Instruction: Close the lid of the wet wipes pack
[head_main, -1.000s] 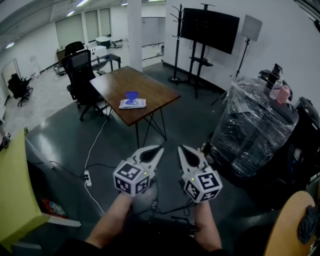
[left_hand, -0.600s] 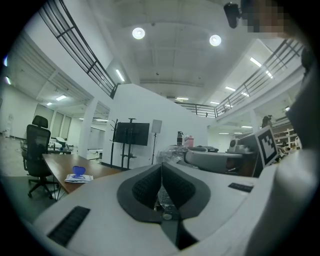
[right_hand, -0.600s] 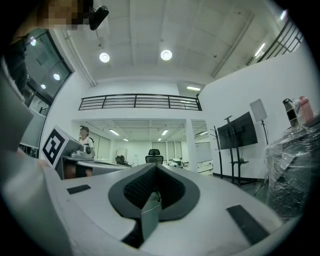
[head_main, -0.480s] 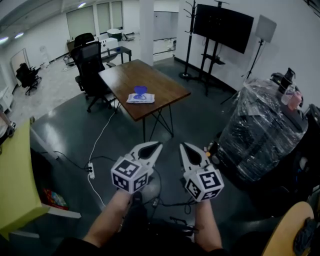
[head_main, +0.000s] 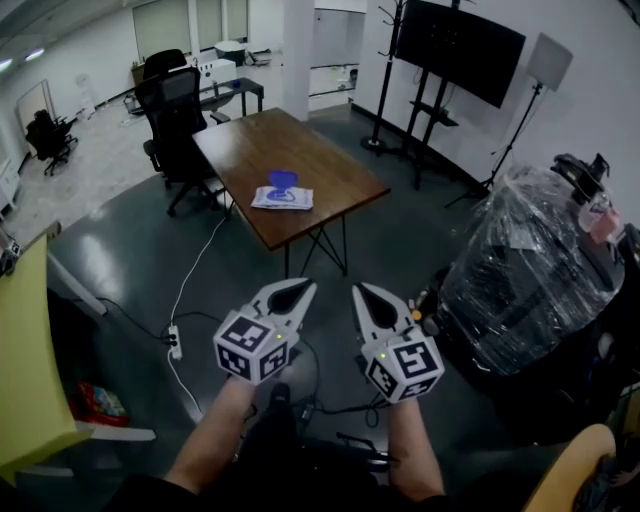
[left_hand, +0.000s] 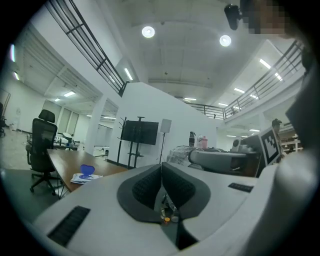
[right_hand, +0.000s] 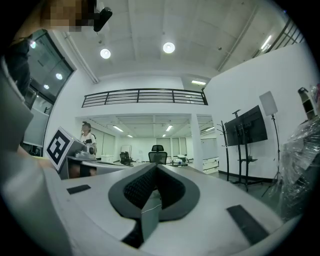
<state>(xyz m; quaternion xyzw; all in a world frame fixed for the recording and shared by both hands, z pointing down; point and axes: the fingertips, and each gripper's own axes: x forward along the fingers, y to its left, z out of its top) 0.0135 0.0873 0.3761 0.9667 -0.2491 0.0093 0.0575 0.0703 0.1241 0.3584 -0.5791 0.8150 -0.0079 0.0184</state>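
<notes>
The wet wipes pack (head_main: 281, 198) lies on a brown wooden table (head_main: 330, 180) several steps ahead, white with a blue lid (head_main: 283, 181) standing up open. In the left gripper view the pack (left_hand: 85, 176) shows small at the left, on the table's edge. My left gripper (head_main: 301, 287) and right gripper (head_main: 359, 291) are held side by side low in front of me, far short of the table. Both are shut with nothing between the jaws.
A black office chair (head_main: 176, 120) stands at the table's far left corner. A plastic-wrapped stack (head_main: 528, 270) sits to my right. A television on a stand (head_main: 460, 45) and a coat rack (head_main: 392, 60) stand behind the table. Cables and a power strip (head_main: 173, 344) lie on the dark floor. A yellow surface (head_main: 25, 370) is at my left.
The table and pack have drifted down and a little right in the head view, growing slightly larger as I move closer. Both grippers stay shut and side by side.
</notes>
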